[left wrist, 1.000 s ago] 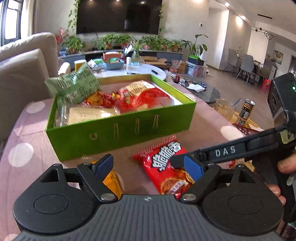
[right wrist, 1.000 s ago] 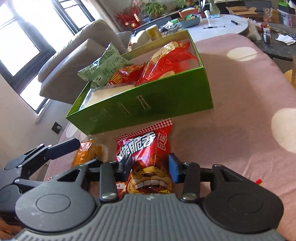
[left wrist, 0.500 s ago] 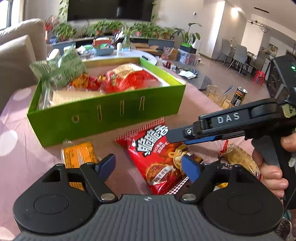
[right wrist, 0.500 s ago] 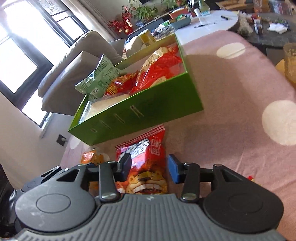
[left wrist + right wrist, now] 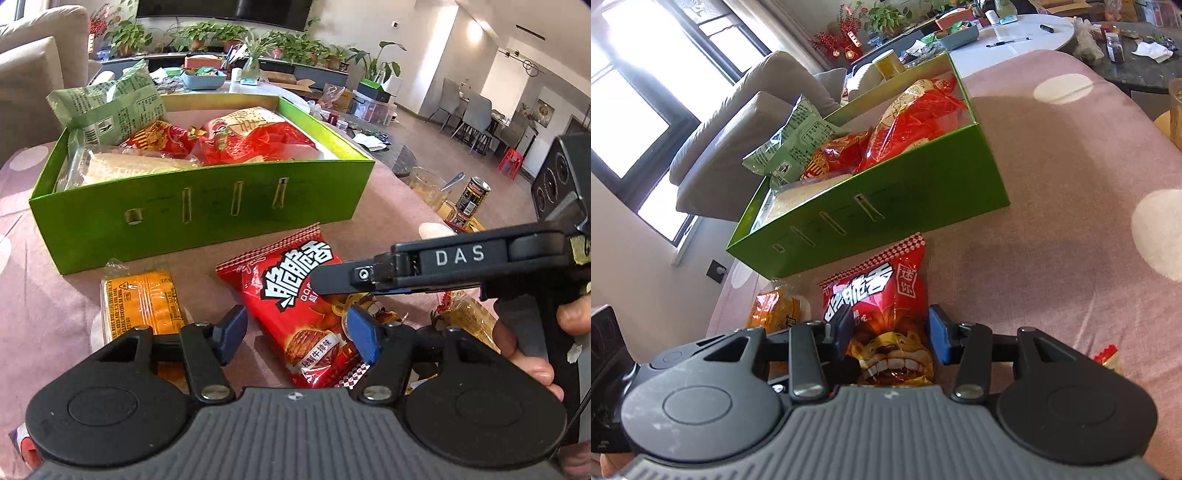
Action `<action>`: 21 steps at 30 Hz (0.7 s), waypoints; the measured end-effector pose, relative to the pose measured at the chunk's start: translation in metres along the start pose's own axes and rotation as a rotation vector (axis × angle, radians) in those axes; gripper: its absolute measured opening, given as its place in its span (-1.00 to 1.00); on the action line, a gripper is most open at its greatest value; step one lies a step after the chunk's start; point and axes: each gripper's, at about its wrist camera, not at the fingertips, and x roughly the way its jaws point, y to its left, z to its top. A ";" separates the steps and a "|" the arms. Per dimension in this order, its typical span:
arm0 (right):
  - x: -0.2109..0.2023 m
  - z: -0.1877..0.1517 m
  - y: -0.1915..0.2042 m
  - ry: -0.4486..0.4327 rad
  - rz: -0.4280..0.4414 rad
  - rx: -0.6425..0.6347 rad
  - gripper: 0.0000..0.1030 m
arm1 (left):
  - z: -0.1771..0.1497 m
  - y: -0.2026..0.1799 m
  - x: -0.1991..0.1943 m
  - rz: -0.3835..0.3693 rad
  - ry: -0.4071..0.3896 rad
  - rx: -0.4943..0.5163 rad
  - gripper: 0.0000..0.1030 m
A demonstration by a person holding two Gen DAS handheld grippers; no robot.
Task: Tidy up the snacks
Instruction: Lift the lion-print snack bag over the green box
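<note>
A red snack bag lies flat on the pink cloth in front of the green box. My right gripper is shut on the red snack bag, its blue pads pressing the bag's sides near the lion picture. From the left wrist view the right gripper reaches across the bag from the right. My left gripper hovers over the bag's near end with its jaws closing; the left pad still stands clear of the bag. An orange packet lies just left of it.
The green box holds a green bag and several red and pale packs. A yellowish packet lies at the right. Beyond the table edge stand a glass cup and a can. A sofa is behind.
The left gripper's jaws have narrowed and it has tilted down, so the red bag and orange packet now sit closer in its view. The right gripper stays shut on the red bag.
</note>
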 end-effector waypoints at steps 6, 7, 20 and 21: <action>0.001 -0.001 0.008 0.004 -0.015 -0.028 -0.06 | -0.002 -0.004 0.000 -0.033 0.005 0.004 0.05; 0.001 -0.002 0.010 0.002 -0.023 -0.037 -0.06 | -0.002 -0.005 -0.001 -0.035 -0.001 0.012 0.05; -0.029 -0.009 0.039 -0.076 -0.016 -0.071 -0.06 | 0.004 -0.024 -0.040 0.009 -0.119 0.098 0.02; -0.032 -0.009 0.040 -0.082 -0.014 -0.074 -0.06 | 0.004 -0.025 -0.043 0.010 -0.126 0.100 0.02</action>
